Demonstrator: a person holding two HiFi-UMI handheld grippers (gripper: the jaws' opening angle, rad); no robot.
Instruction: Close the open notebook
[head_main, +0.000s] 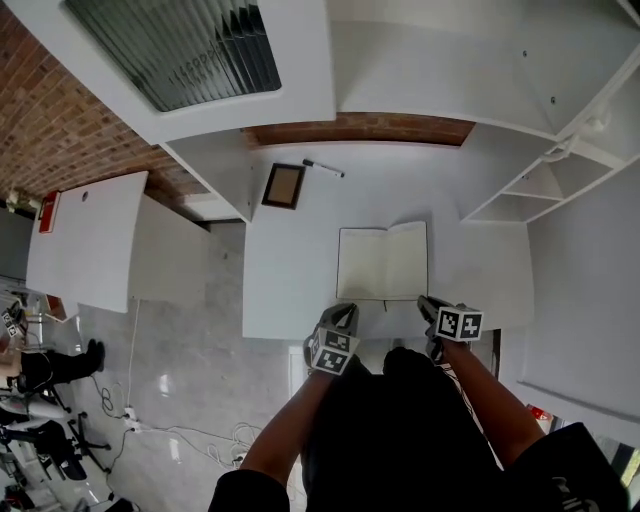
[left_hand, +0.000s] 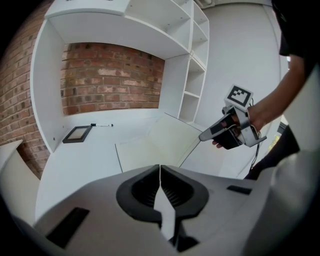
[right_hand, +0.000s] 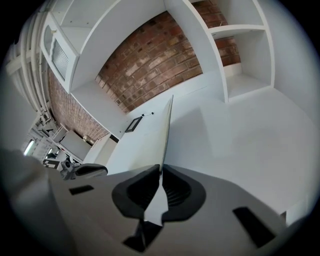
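My right hand-held gripper (head_main: 429, 303) pinches the notebook's (head_main: 371, 262) right half to fold it shut; my left hand-held gripper (head_main: 345, 313) is closed and empty.

No readable text, no labels, no brands, no numbers

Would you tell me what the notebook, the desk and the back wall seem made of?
Notebook: matte cream paper pages, thin at the edge.
Desk: smooth white surface, perhaps laminate or painted board.
Back wall: rough red brick, mortar joints visible.
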